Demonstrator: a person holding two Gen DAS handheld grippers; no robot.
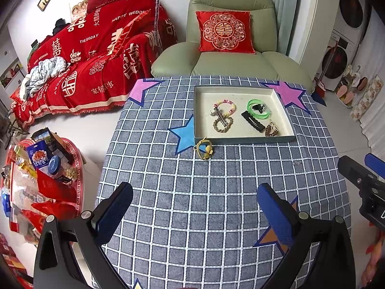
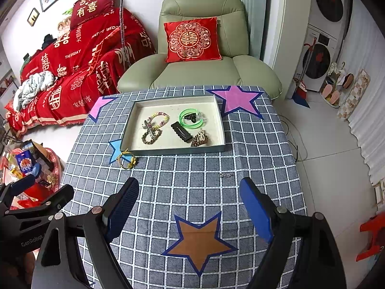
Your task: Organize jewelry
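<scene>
A shallow grey tray (image 1: 245, 141) (image 2: 178, 151) sits at the far side of the checked tablecloth. In it lie a pastel bead bracelet (image 2: 160, 118), a braided brown bracelet (image 2: 150, 137), a green bangle (image 2: 191, 120), a black hair clip (image 2: 181, 132) and a brown bead bracelet (image 2: 200, 139). A yellow cord bracelet (image 1: 203, 148) (image 2: 126, 160) lies on the cloth just outside the tray's near left corner. A tiny silver piece (image 1: 297, 162) (image 2: 225, 175) lies on the cloth to the right. My left gripper (image 1: 195, 209) (image 2: 45, 187) and right gripper (image 2: 190, 207) (image 1: 355, 160) both hover open over the near cloth, holding nothing.
A green armchair (image 2: 199, 72) with a red cushion stands right behind the table. A red-covered sofa (image 1: 91, 62) runs along the left wall. A low red stand (image 1: 43, 180) piled with snacks is at the table's left. A red stool (image 2: 371, 236) and washing machines (image 2: 322, 55) stand at the right.
</scene>
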